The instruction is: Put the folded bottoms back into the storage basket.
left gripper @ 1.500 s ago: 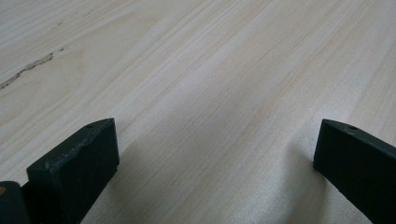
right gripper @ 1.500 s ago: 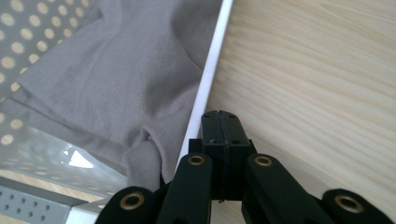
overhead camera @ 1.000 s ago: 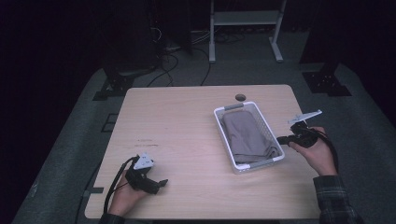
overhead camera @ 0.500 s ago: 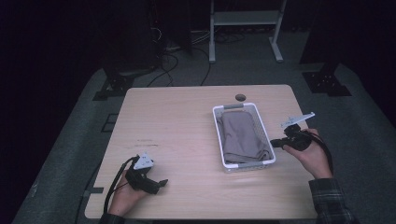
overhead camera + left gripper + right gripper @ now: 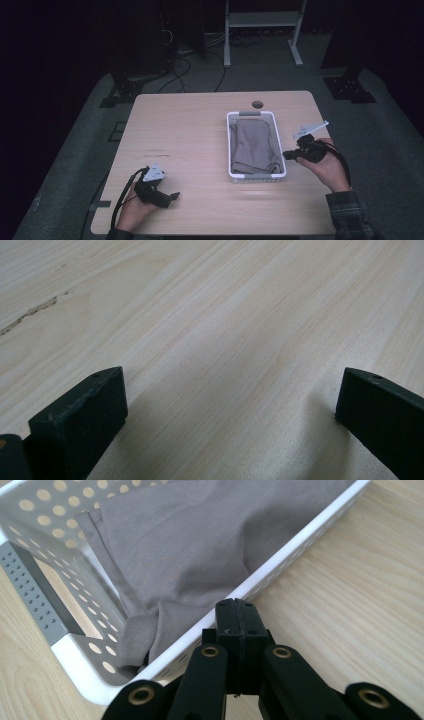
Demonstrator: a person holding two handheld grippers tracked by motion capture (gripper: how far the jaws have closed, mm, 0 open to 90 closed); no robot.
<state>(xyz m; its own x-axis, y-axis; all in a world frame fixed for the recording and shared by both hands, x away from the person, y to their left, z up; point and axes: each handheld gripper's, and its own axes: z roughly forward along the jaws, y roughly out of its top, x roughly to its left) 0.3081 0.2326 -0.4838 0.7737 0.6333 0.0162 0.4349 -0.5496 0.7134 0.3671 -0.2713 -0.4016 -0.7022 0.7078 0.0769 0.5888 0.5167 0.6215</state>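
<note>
A white perforated basket stands on the right half of the wooden table, with a folded grey cloth lying inside. My right gripper is shut, empty, tips against the outside of the basket's right wall near its front corner. In the right gripper view the shut jaws meet the basket's rim, the cloth just beyond. Near the front left edge my left gripper rests open; in its own view the gripper has bare table between its jaws.
A round cable hole sits in the table just behind the basket. The basket has a grey end handle. A white stand and cables are on the dark floor beyond the table's far edge.
The right gripper has moved left and the basket has shifted left with it, turning from tilted to square with the table. The left gripper has stayed put.
</note>
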